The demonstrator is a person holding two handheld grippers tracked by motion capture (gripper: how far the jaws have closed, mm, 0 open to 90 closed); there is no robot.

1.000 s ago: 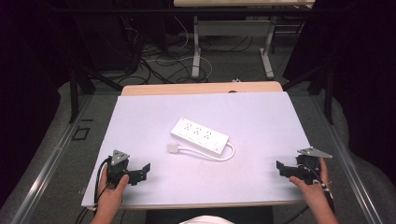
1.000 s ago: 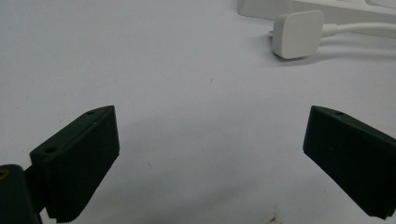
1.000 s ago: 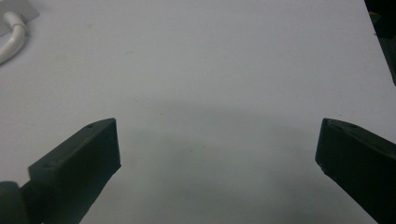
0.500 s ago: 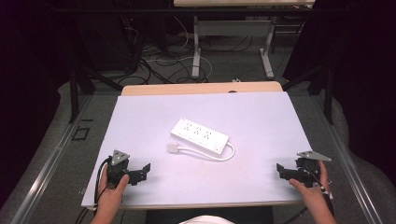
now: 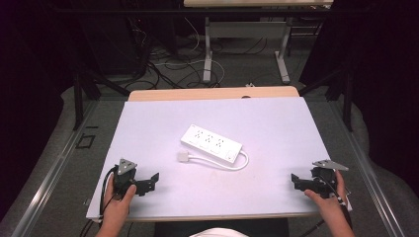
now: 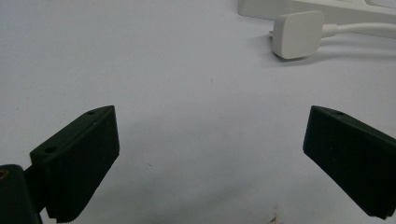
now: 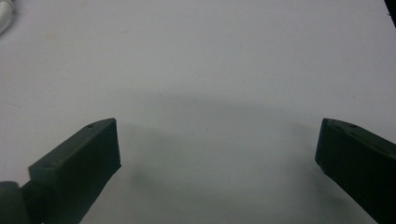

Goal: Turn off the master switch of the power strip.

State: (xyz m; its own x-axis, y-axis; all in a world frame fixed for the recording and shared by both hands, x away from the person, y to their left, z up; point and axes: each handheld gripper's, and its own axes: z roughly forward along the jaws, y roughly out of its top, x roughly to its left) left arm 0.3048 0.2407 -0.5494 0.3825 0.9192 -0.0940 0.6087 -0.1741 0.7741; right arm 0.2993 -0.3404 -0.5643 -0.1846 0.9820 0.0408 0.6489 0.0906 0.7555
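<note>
Table (image 5: 276, 123): white top, wooden strip along its far edge.

Power strip (image 5: 211, 143): white, lying flat and slantwise near the table's middle, untouched by either tool. Its cord (image 5: 237, 165) loops along the near side of the strip and ends in a white plug (image 5: 184, 156) just off the strip's left end; the plug (image 6: 299, 33) also shows in the left gripper view.

Left gripper (image 5: 150, 181): held in a hand (image 5: 117, 205), well apart from the strip, toward the table's near left corner; jaws spread wide, nothing between them.

Right gripper (image 5: 296, 181): held in a hand (image 5: 330, 200), well apart from the strip, toward the near right corner; jaws likewise wide apart over bare table.
</note>
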